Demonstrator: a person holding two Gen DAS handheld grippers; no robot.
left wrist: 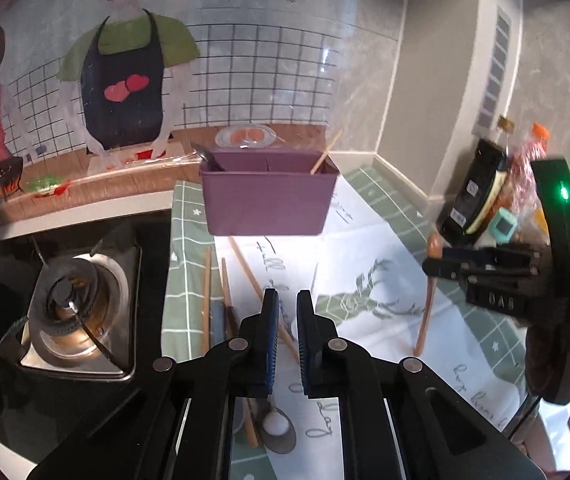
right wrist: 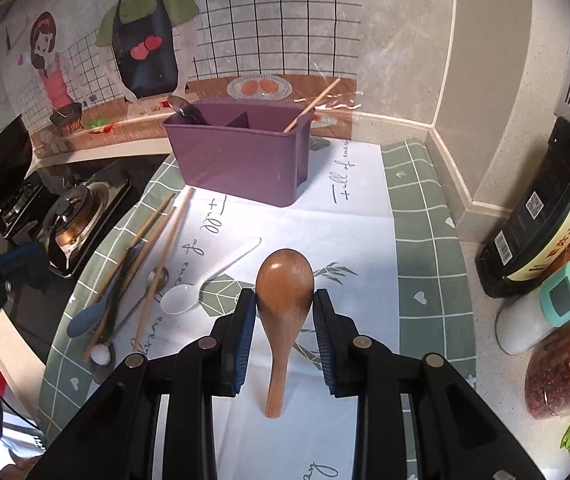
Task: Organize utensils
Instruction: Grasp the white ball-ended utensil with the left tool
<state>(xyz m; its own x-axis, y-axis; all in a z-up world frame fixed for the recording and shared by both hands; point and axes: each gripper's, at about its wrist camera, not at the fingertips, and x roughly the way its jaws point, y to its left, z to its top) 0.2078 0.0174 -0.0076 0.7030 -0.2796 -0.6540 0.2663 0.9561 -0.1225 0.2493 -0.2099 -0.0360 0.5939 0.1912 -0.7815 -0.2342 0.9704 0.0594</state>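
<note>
Right hand-held gripper [right wrist: 283, 303] is clamped on the wooden spoon [right wrist: 283, 280] at the bowl, handle hanging toward the counter [right wrist: 429, 248]. Left hand-held gripper [left wrist: 284, 306] is pinched nearly shut on nothing above the loose chopsticks [left wrist: 245, 272]. The purple organizer [right wrist: 241, 160] waits ahead. Risk, I'd say: that rounded bowl could pivot or slip between the pads, and the dangling handle could catch the organizer's rim.
</note>
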